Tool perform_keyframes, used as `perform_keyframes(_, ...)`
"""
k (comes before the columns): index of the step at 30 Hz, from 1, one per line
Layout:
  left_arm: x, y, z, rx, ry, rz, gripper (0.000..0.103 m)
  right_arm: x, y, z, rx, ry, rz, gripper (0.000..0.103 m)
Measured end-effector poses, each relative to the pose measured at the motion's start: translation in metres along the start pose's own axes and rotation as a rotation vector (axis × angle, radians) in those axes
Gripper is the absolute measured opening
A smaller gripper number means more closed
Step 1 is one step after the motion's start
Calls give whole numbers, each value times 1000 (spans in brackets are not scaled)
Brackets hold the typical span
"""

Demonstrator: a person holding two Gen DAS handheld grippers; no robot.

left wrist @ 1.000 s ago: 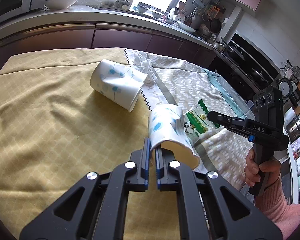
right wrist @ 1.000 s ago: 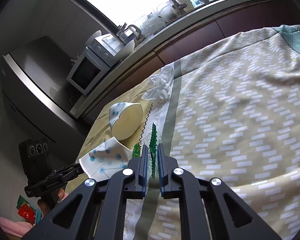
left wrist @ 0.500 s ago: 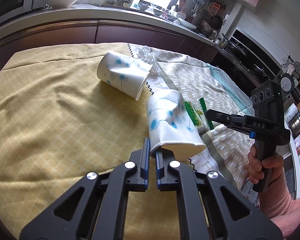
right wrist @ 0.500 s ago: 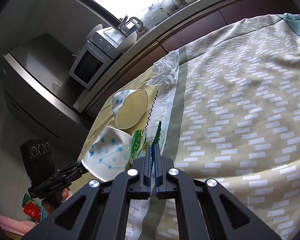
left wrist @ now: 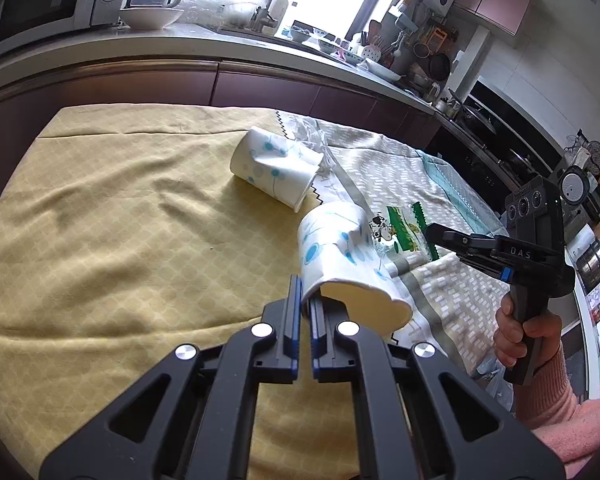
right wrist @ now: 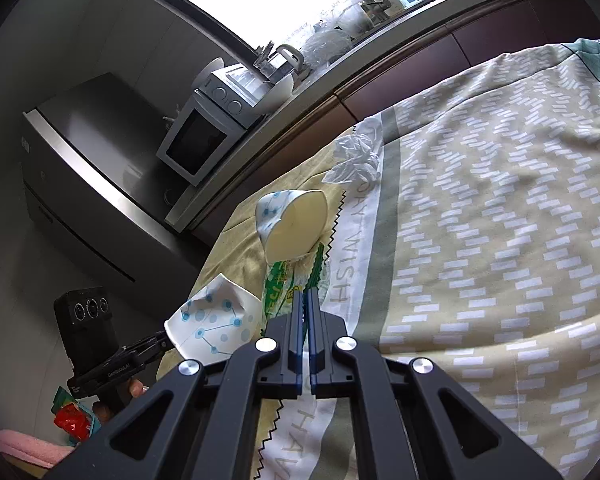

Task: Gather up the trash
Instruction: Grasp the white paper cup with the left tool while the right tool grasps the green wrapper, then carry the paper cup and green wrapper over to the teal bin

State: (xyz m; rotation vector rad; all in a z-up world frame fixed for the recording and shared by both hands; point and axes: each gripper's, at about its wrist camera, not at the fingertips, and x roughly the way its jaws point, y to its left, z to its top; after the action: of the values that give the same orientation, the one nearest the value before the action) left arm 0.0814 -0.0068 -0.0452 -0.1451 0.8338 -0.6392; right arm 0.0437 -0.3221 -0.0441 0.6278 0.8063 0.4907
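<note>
My left claw [left wrist: 305,300] is clenched on the rim of a crumpled paper cup [left wrist: 340,256], lifted just above the tabletop [left wrist: 100,240]. My right claw [right wrist: 304,300] pinches the serrated edge of a green snack wrapper [right wrist: 278,284], just beside that cup. A second paper cup [left wrist: 274,170] lies on its side beyond it. The cloth [right wrist: 500,200] reads "WISH"; my right claw's handle reads "DAS"

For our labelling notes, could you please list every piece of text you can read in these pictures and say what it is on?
"DAS" on the right gripper body.
"WISH" along the tablecloth's white band; more letters nearer the camera, partly hidden, perhaps "HAV".
Green snack wrapper: print too distorted to read.
Left gripper body: small white lettering, too blurred.
</note>
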Motion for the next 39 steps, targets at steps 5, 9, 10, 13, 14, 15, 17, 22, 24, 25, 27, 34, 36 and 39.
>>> perform_keyframes(5, -19, 10, -2, -7, -28, 41, 4, 7, 13, -1, -13, 6, 28, 2)
perform_keyframes(9, -32, 19, -5, -18, -45, 75, 4, 20, 25, -3, -30, 26, 56, 2)
perform_keyframes(10, -36, 21, -5, -21, -50, 84, 4, 23, 28, -3, -34, 31, 61, 2)
perform_keyframes(13, -47, 30, -7, -32, -65, 108, 4, 34, 38, -5, -44, 50, 83, 2)
perform_keyframes(14, -50, 32, -8, -35, -68, 116, 4, 38, 42, -6, -49, 57, 88, 2)
perform_keyframes(15, -53, 35, -9, -40, -71, 120, 4, 41, 44, -6, -52, 65, 97, 2)
perform_keyframes(17, -59, 40, -10, -48, -78, 131, 4, 49, 50, -7, -62, 77, 108, 2)
perform_keyframes(22, -73, 50, -14, -68, -91, 159, 4, 65, 62, -9, -77, 110, 136, 2)
perform_keyframes(24, -77, 53, -17, -76, -93, 168, 4, 71, 66, -10, -81, 120, 142, 2)
perform_keyframes(25, -79, 55, -18, -80, -95, 174, 4, 74, 68, -10, -81, 125, 146, 2)
perform_keyframes(27, -81, 58, -20, -86, -97, 185, 4, 80, 70, -11, -81, 134, 152, 2)
perform_keyframes(34, -94, 72, -24, -112, -111, 218, 4, 99, 81, -11, -92, 163, 170, 2)
perform_keyframes(36, -99, 76, -25, -120, -118, 227, 4, 104, 85, -9, -97, 166, 174, 2)
perform_keyframes(39, -107, 84, -27, -137, -131, 243, 4, 111, 91, -9, -104, 174, 186, 2)
